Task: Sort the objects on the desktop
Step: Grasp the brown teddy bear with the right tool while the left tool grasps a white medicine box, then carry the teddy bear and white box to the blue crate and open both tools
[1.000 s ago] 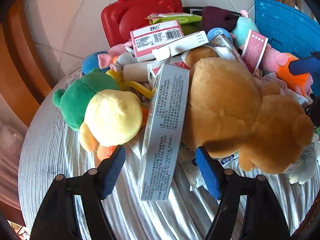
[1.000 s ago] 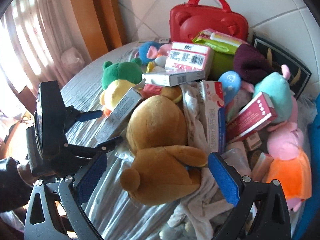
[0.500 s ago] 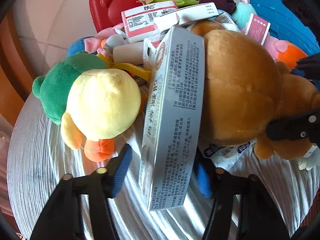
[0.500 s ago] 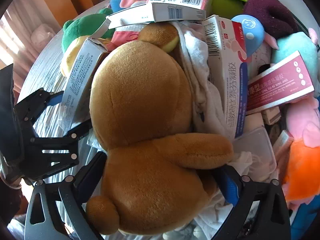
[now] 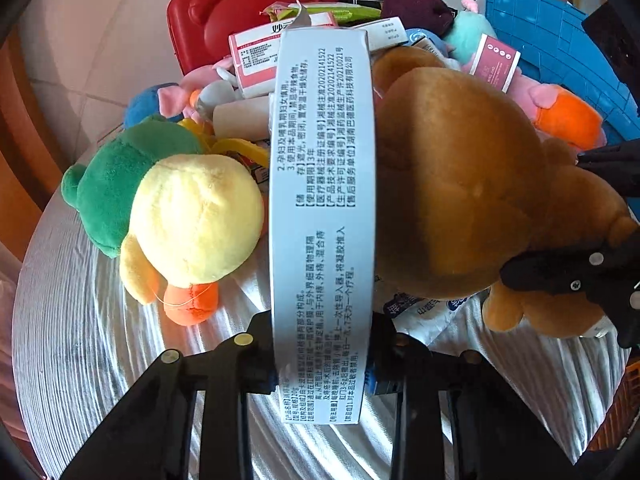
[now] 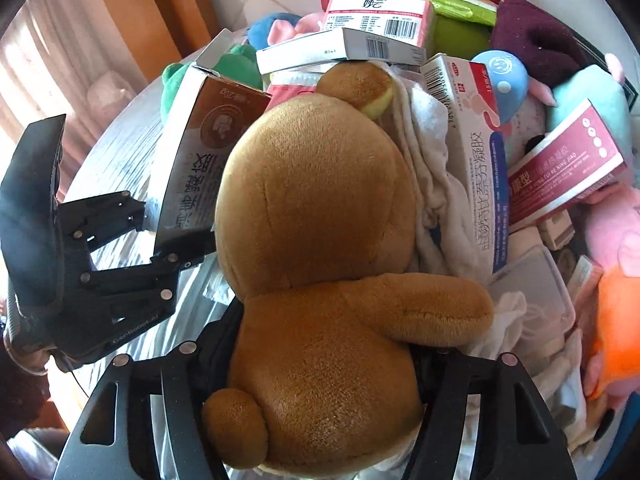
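Observation:
My left gripper (image 5: pixel 322 364) is shut on a long white medicine box (image 5: pixel 322 216) with small printed text, holding it by its near end. The box also shows in the right wrist view (image 6: pixel 192 160), with the left gripper (image 6: pixel 172 236) clamped on it. My right gripper (image 6: pixel 320 364) is shut on the body of a brown plush bear (image 6: pixel 316 216). The bear (image 5: pixel 460 184) lies right of the box in the left wrist view, with the right gripper's fingers (image 5: pixel 568 276) on it.
A yellow and green plush duck (image 5: pixel 192 216) lies left of the box. A red case (image 5: pixel 248 12) stands at the back and a blue crate (image 5: pixel 560 52) at the right. Several boxes (image 6: pixel 376 20), a white cloth (image 6: pixel 428 160) and pink plush toys (image 6: pixel 616 232) fill the pile on the striped tablecloth (image 5: pixel 80 340).
Both grippers moved into the pile and closed: the left on the white box, lifting its far end, the right on the brown bear's body.

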{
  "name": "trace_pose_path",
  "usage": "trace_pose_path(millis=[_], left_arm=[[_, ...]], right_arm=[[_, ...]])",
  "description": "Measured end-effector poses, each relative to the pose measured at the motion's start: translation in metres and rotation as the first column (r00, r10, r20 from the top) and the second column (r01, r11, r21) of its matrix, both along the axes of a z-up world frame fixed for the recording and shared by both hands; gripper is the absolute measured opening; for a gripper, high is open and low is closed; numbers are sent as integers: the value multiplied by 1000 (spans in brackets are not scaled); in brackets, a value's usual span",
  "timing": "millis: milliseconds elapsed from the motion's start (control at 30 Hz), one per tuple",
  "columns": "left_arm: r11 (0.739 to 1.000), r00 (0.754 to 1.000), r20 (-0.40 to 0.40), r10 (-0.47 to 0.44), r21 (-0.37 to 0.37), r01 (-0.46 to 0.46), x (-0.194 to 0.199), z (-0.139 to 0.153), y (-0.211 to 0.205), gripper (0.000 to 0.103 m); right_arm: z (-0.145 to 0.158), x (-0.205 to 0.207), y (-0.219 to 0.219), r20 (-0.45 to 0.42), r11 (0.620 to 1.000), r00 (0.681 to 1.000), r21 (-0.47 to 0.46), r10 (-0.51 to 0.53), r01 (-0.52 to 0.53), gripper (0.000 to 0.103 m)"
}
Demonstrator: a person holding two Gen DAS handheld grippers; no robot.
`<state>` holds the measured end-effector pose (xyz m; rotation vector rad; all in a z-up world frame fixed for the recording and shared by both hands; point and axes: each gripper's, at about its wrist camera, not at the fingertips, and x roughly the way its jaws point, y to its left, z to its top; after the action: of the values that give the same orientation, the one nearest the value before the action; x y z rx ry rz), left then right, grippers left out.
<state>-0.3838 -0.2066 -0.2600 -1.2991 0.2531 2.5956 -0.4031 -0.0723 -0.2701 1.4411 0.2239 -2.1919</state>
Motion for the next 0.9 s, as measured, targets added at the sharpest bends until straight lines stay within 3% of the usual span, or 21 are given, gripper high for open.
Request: trace_pose_path(millis=[267,533,700,900], left_arm=[[1000,999,-41,-3,6,3,5,29,-2,29],[999,991,-131,-30,34,35,7,83,10,29],[996,977,-200,-70,48,81,4,123,29,29],[984,948,-287,-137,71,164,5,165,65,29]], right_arm=[[28,19,24,-42,995,997,-76,-60,57,65],[81,30,57,-136,973,974,-169,-182,159,65],[125,35,70,-219,946,933,-224,-284,236,65],[177,63,96,-336,908,852,-268,-400,321,65]])
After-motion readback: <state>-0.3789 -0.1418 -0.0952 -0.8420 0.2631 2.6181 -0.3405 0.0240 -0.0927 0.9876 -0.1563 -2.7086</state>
